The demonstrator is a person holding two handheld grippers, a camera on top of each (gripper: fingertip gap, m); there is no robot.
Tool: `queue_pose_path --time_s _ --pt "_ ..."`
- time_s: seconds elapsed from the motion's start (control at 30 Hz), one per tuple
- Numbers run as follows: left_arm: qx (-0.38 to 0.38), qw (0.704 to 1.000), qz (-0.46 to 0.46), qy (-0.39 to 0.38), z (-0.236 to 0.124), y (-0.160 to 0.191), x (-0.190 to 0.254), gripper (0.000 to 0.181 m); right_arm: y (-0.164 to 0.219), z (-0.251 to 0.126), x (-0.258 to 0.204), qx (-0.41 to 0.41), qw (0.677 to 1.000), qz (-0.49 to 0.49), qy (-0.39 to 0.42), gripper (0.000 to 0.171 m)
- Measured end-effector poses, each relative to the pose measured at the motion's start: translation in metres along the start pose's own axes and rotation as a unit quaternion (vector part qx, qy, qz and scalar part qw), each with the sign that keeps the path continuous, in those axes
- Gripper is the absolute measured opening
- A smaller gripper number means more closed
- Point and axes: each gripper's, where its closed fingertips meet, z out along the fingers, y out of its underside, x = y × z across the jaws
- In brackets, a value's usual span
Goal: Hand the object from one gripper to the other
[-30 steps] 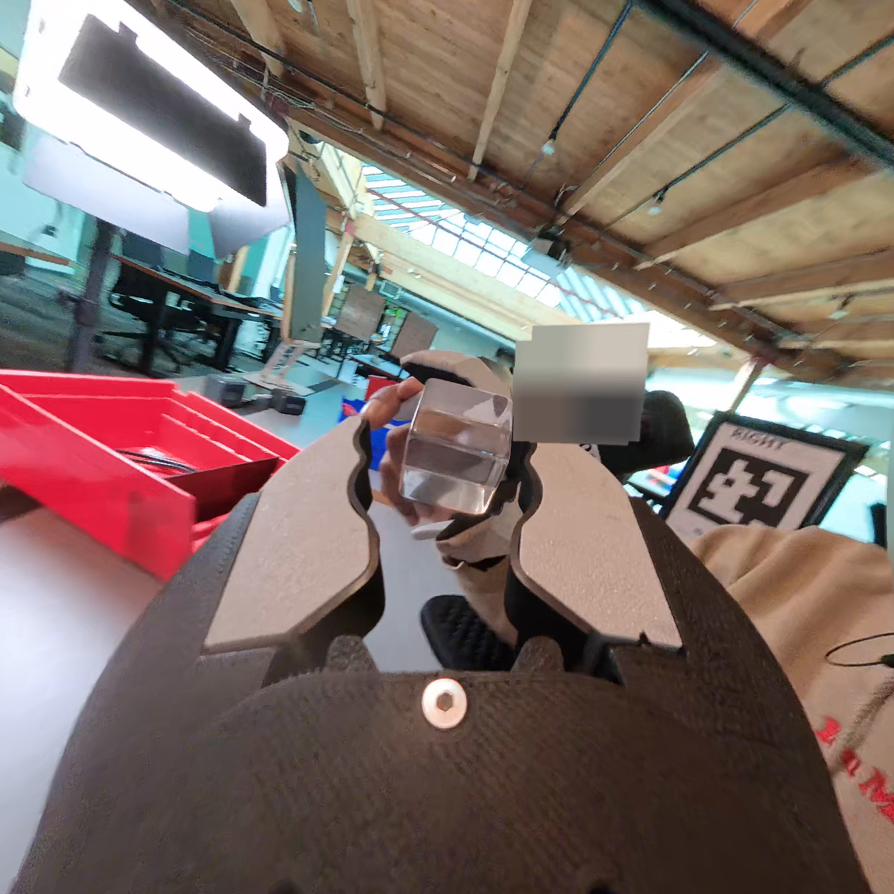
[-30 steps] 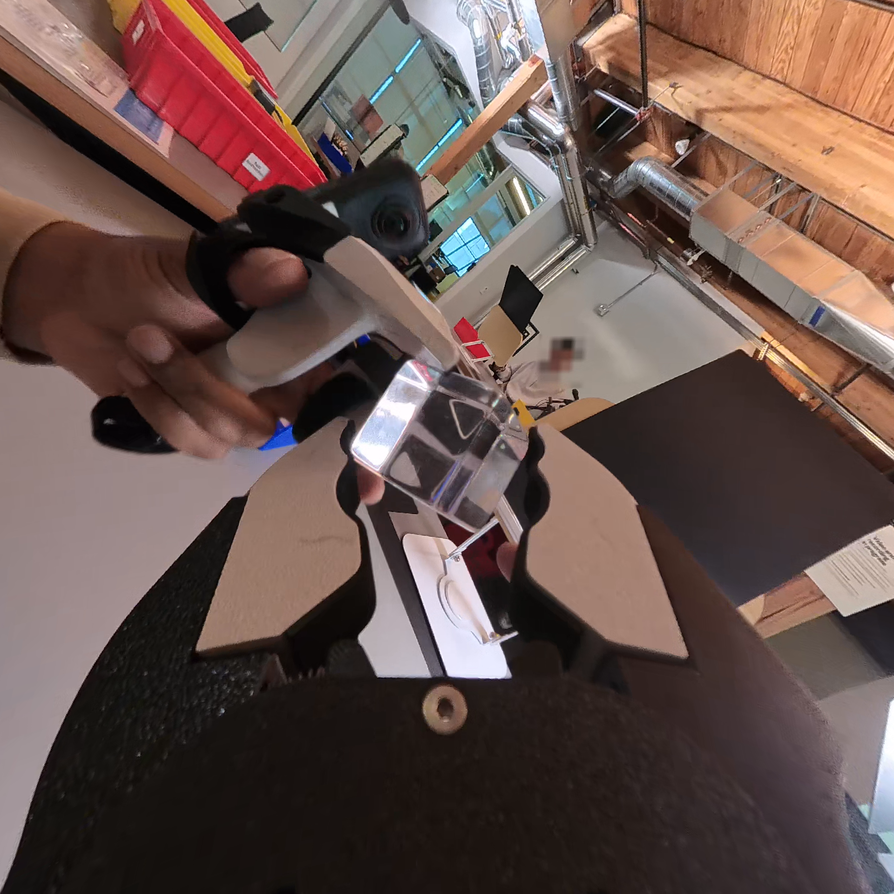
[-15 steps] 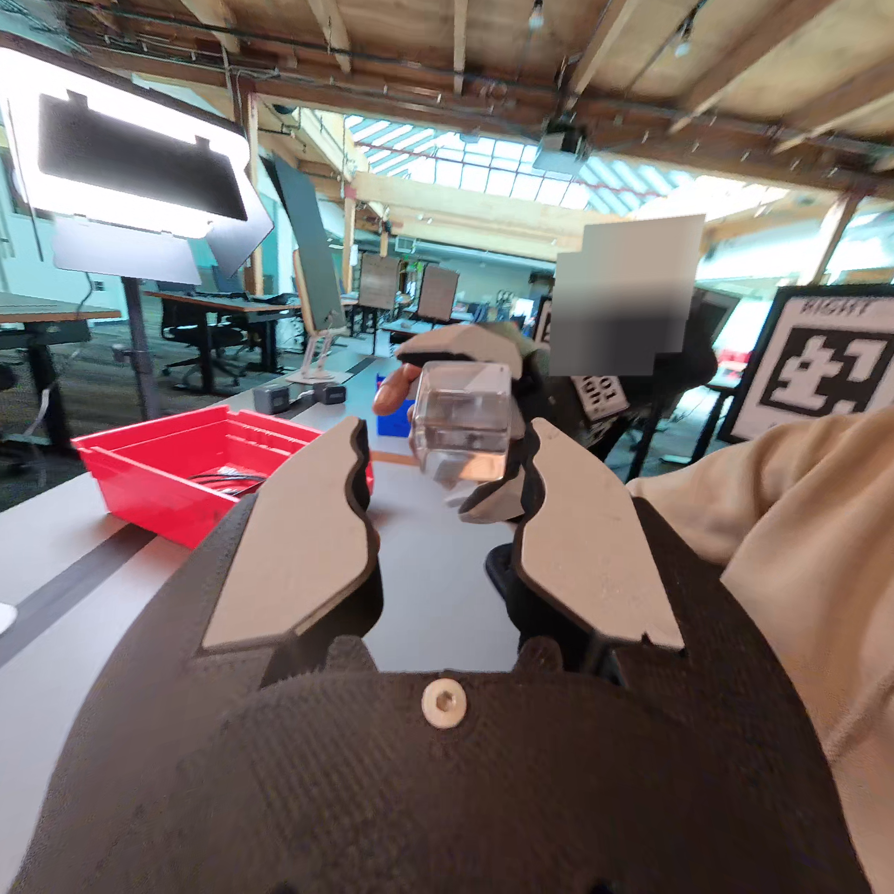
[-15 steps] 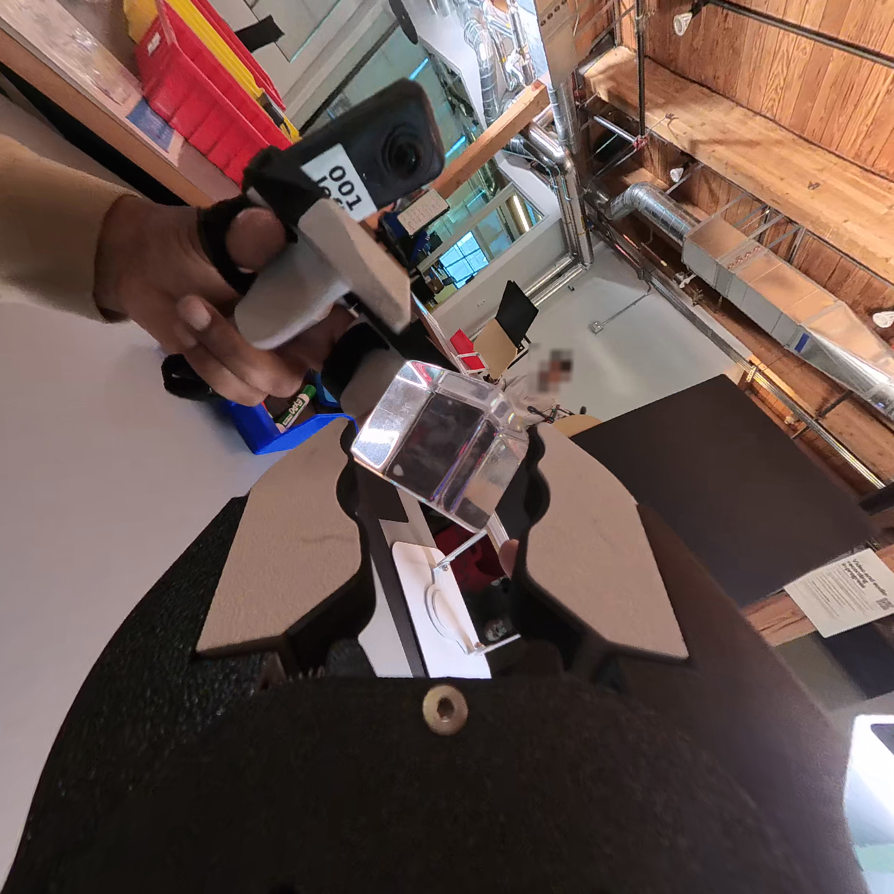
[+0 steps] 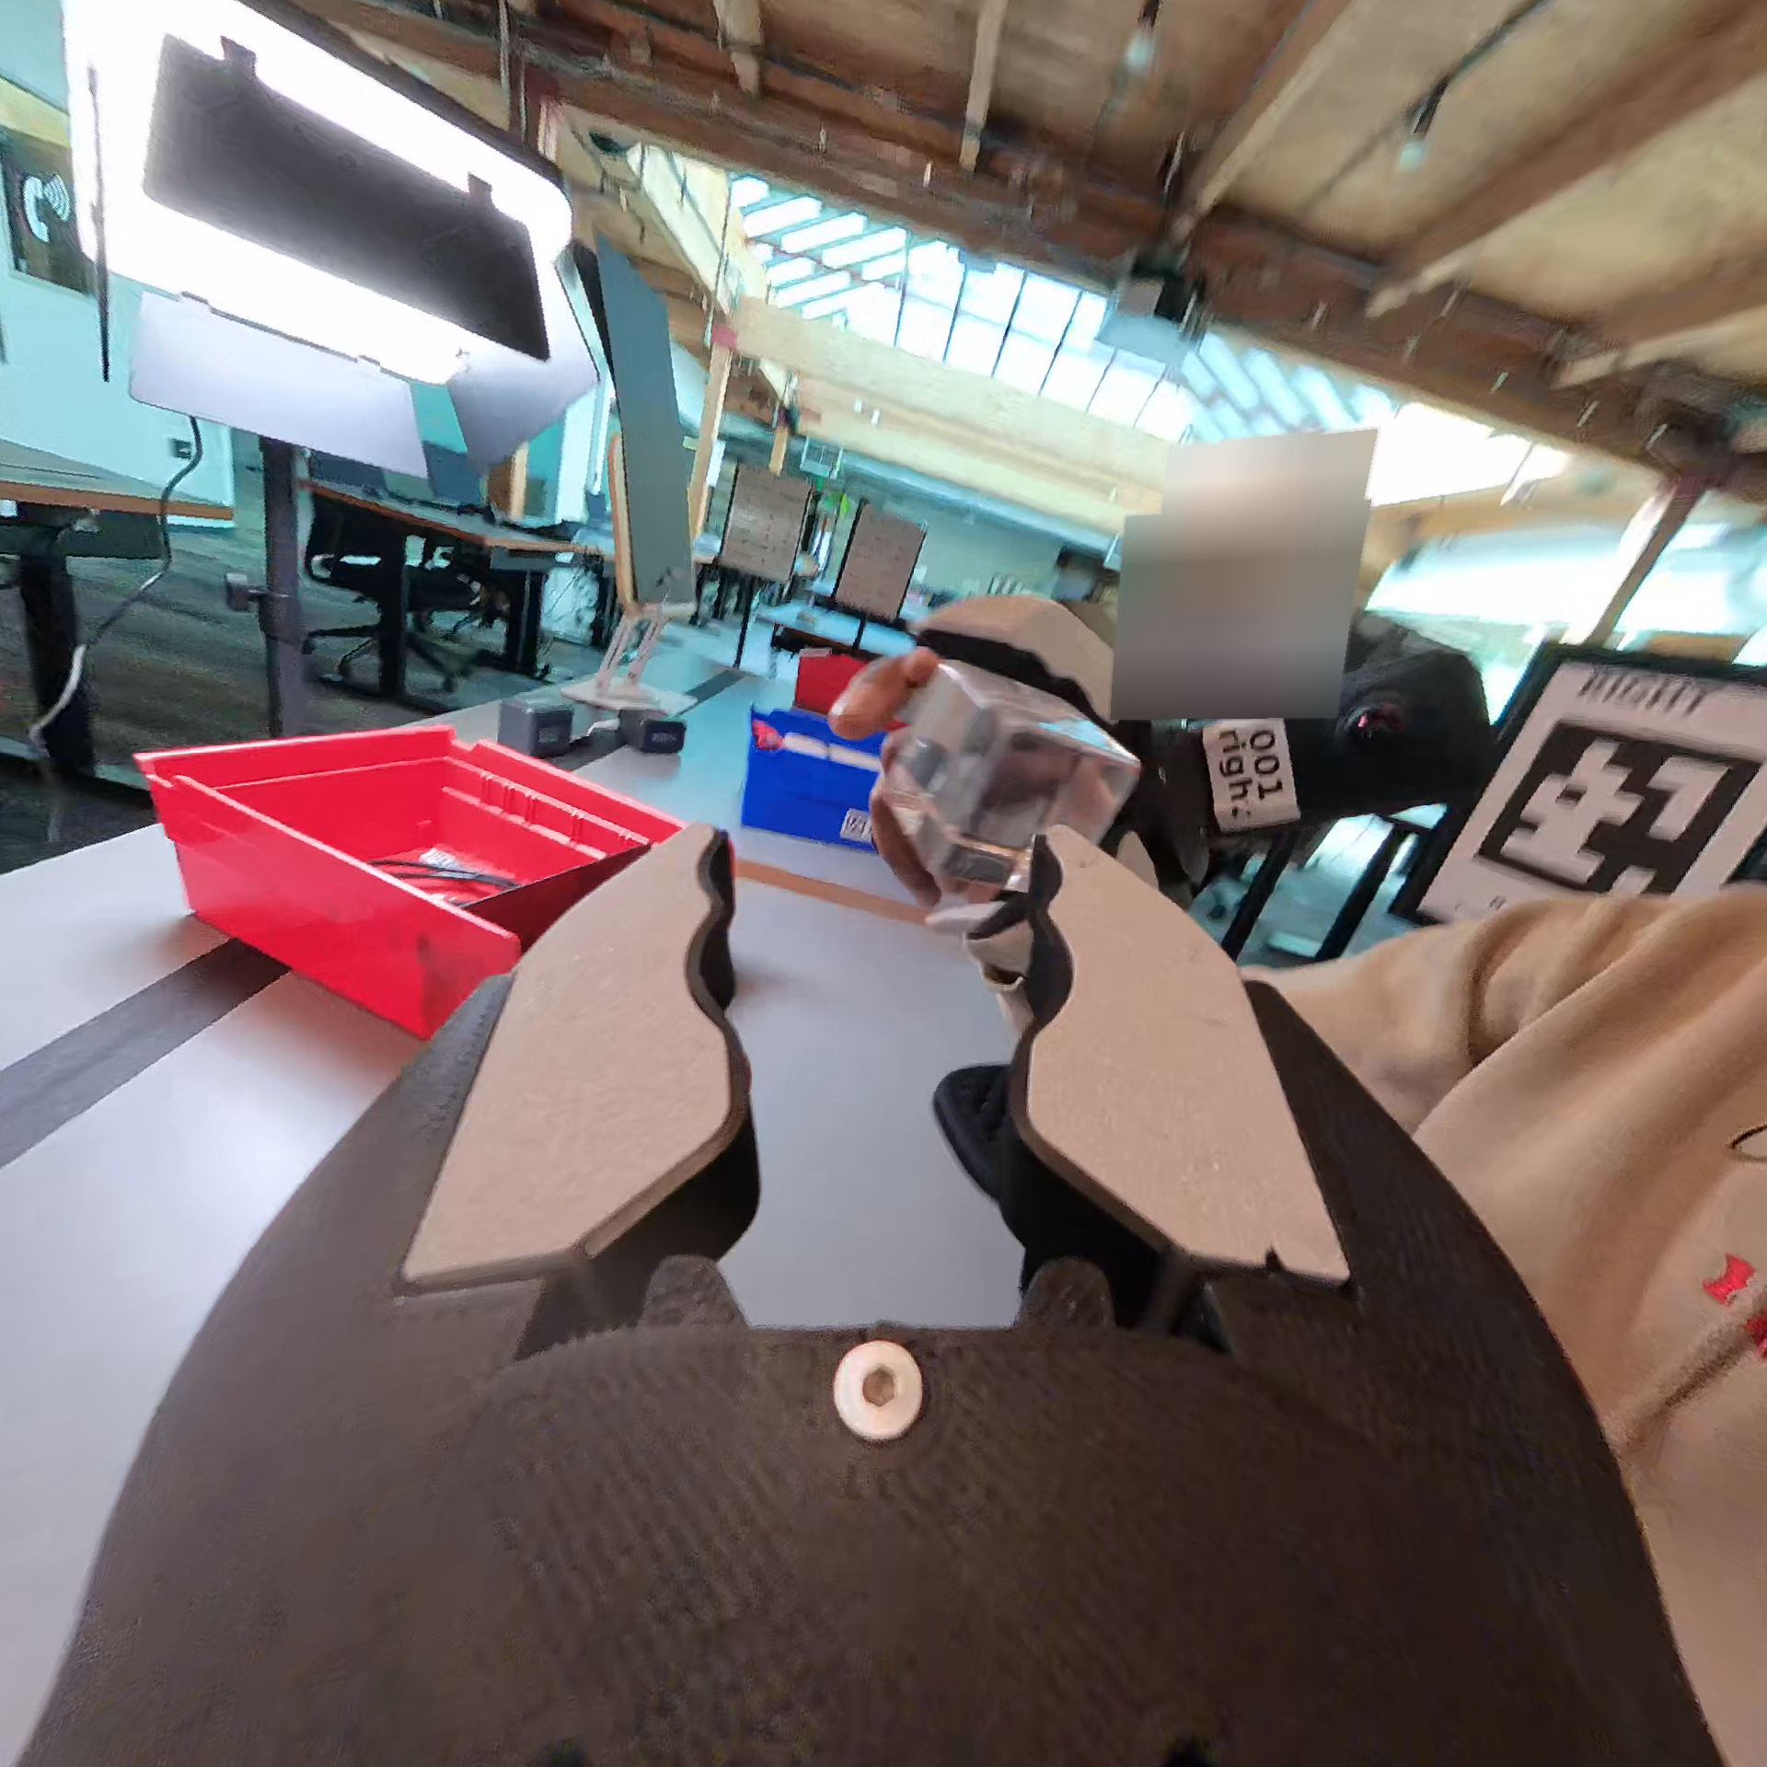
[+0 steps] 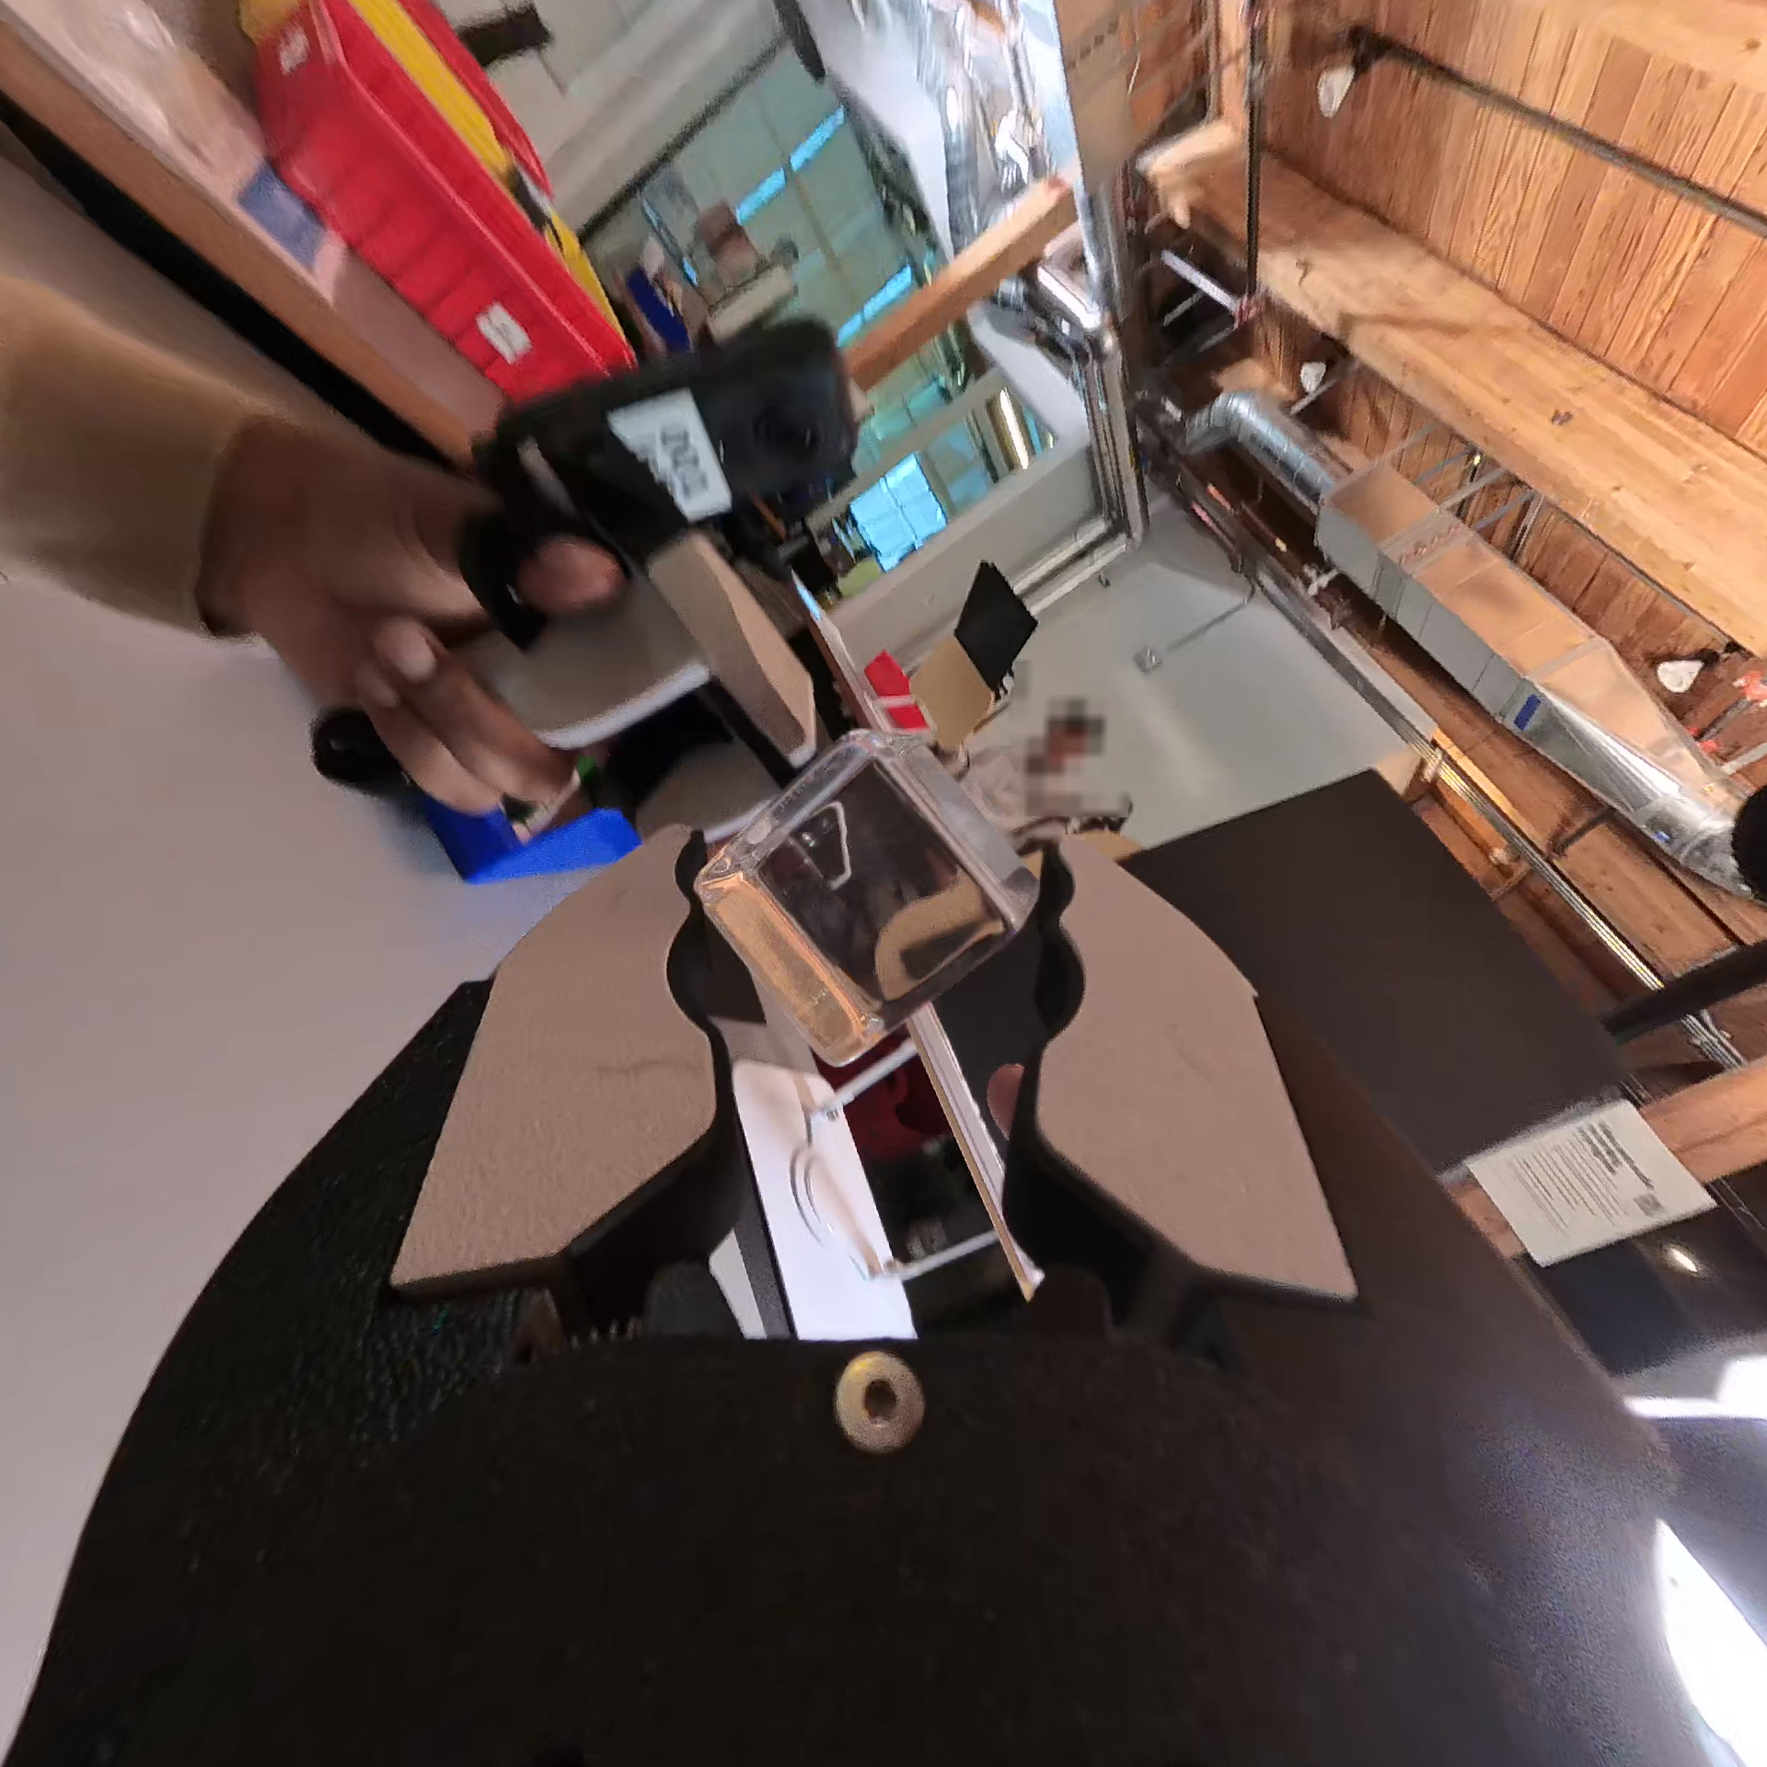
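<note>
A clear cube [image 6: 861, 908] sits between the fingertips of my right gripper [image 6: 865, 861], which is shut on it and holds it in the air. In the left wrist view the cube [image 5: 1004, 774] is just beyond and above my left gripper [image 5: 880, 846], which is open and empty. The cube is near the left gripper's right fingertip [image 5: 1052, 861] but not between the jaws. The right gripper's fingers [image 5: 1033, 636] and a hand hold the cube there. In the right wrist view the left gripper's finger [image 6: 746, 660] is up and to the left of the cube, apart from it.
A red bin [image 5: 382, 861] and a blue bin [image 5: 803, 794] stand on the grey table [image 5: 143, 1147]. A light panel on a stand [image 5: 335, 239] is at the left. A beige sleeve [image 5: 1530, 1052] fills the right. Red bins [image 6: 430, 220] line a shelf. My two grippers' fingertips are within a few centimetres of each other.
The left gripper has drawn back from the cube, which was between its open fingertips a second ago. The cube stays in the right gripper. Both views have swung.
</note>
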Motion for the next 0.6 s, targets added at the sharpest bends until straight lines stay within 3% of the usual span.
queue_pose_path --time_s 0.17,0.23,0.3,0.37,0.47,0.6 --pt "-0.086 0.989 0.103 -0.064 0.02 0.024 0.008 0.071 0.023 0.012 -0.014 -0.051 0.998 -0.03 -0.017 0.066" --pt "-0.096 0.985 0.126 -0.07 0.022 0.029 0.007 0.053 0.027 0.016 -0.025 -0.06 0.997 -0.042 -0.036 0.066" --pt "-0.111 0.984 0.125 -0.065 0.021 0.035 0.004 0.046 0.034 0.02 -0.032 -0.064 0.996 -0.034 -0.054 0.066" --pt "-0.117 0.988 0.083 -0.056 0.018 0.037 -0.002 0.046 0.039 0.021 -0.035 -0.051 0.996 -0.003 -0.073 0.066" --pt "-0.132 0.99 -0.054 -0.02 0.008 0.046 -0.014 0.045 0.039 0.017 -0.033 -0.02 0.997 0.003 -0.081 0.064" --pt "-0.235 0.965 -0.118 -0.003 -0.005 0.084 -0.024 0.046 0.064 0.017 -0.065 -0.095 0.98 -0.073 -0.158 0.069"
